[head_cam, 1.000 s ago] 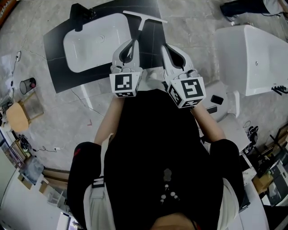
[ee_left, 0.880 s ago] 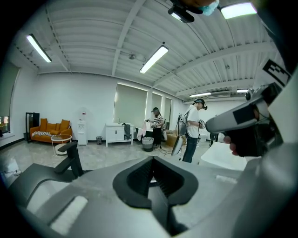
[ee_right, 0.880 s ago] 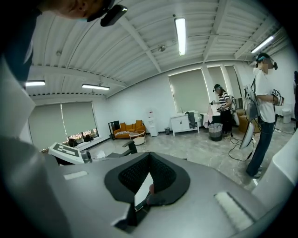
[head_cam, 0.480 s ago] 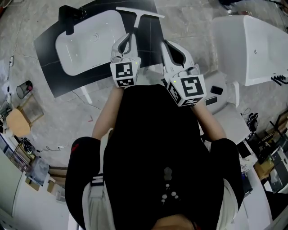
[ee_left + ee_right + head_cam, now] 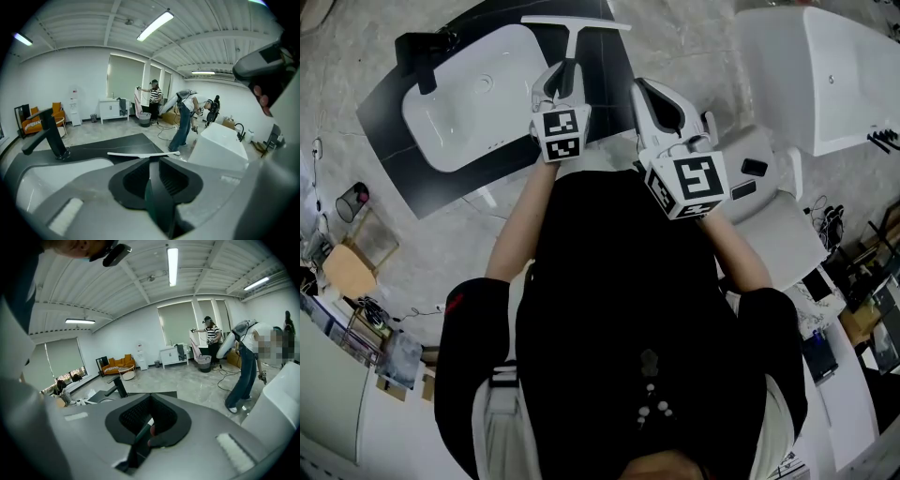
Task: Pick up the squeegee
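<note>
The right gripper [image 5: 654, 94] hangs nearest, jaws closed on nothing. Ahead, the left gripper [image 5: 560, 75], jaws opening but only narrowly apart and empty, points at the squeegee [image 5: 574, 25] lying on the black counter [image 5: 606, 66] beside the sink [image 5: 459, 136]. Arriving too narrow could shove its handle away.

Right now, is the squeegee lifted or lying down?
Lying down, not lifted. The squeegee lies flat on the dark countertop beside the white sink; the left gripper view shows its blade resting on that surface.
</note>
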Action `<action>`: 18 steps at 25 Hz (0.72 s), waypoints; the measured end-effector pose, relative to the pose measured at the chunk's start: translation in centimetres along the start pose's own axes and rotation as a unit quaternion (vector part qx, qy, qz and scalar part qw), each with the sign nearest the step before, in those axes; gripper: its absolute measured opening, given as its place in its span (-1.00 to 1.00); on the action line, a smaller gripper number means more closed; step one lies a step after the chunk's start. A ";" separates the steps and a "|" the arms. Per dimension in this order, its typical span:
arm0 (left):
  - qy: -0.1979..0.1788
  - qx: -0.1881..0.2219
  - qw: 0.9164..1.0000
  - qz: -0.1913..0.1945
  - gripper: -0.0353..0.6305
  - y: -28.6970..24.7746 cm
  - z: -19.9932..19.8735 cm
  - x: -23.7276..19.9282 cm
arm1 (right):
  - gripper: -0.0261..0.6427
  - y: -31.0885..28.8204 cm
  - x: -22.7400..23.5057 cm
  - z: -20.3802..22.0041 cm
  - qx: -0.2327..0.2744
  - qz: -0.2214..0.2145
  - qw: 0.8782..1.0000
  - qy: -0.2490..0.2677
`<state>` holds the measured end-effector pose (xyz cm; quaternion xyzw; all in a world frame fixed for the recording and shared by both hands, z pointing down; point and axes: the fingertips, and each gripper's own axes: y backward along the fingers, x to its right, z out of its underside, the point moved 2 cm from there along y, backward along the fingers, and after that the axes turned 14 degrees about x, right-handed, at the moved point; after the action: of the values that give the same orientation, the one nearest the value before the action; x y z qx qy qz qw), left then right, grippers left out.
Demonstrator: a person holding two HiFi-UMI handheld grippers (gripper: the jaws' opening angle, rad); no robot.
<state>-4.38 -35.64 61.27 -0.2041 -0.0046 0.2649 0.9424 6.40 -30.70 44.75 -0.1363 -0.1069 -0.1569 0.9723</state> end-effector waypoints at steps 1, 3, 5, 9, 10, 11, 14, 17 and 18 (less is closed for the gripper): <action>0.005 -0.008 1.000 0.000 -0.68 -0.5 0.4 -0.1 | -0.92 -0.2 0.2 0.1 -0.002 0.003 1.000 -0.002; 0.016 -0.023 1.000 -0.002 -0.61 -1.4 1.1 -0.3 | -0.92 -0.6 0.6 0.2 -0.005 0.009 1.000 -0.005; 0.019 -0.037 0.999 -0.002 -0.56 -2.4 1.9 -0.5 | -0.92 -1.0 0.9 0.4 -0.009 0.013 1.000 -0.007; 0.026 -0.065 0.997 0.006 -0.45 -4.0 3.5 -0.9 | -0.92 -1.7 1.3 0.6 -0.013 0.019 1.000 -0.010; 0.029 -0.071 0.997 0.006 -0.44 -4.3 3.8 -1.0 | -0.92 -1.9 1.5 0.7 -0.015 0.021 1.000 -0.012; 0.032 -0.077 0.997 0.005 -0.42 -4.5 4.1 -1.0 | -0.92 -2.0 1.6 0.8 -0.016 0.023 1.000 -0.013; 0.035 -0.093 0.995 0.000 -0.41 -5.4 4.9 -1.2 | -0.92 -2.4 2.1 1.0 -0.020 0.030 0.999 -0.018; 0.034 -0.104 0.994 -0.009 -0.40 -6.3 5.5 -1.3 | -0.92 -2.8 2.4 1.1 -0.022 0.034 0.999 -0.020; 0.033 -0.109 0.993 -0.013 -0.40 -6.5 5.7 -1.4 | -0.92 -2.9 2.4 1.2 -0.023 0.035 0.999 -0.021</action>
<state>-2.98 -39.17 69.18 -0.3141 -0.0048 0.2439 0.9175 7.44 -33.68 47.15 -0.1657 -0.1187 -0.1220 0.9714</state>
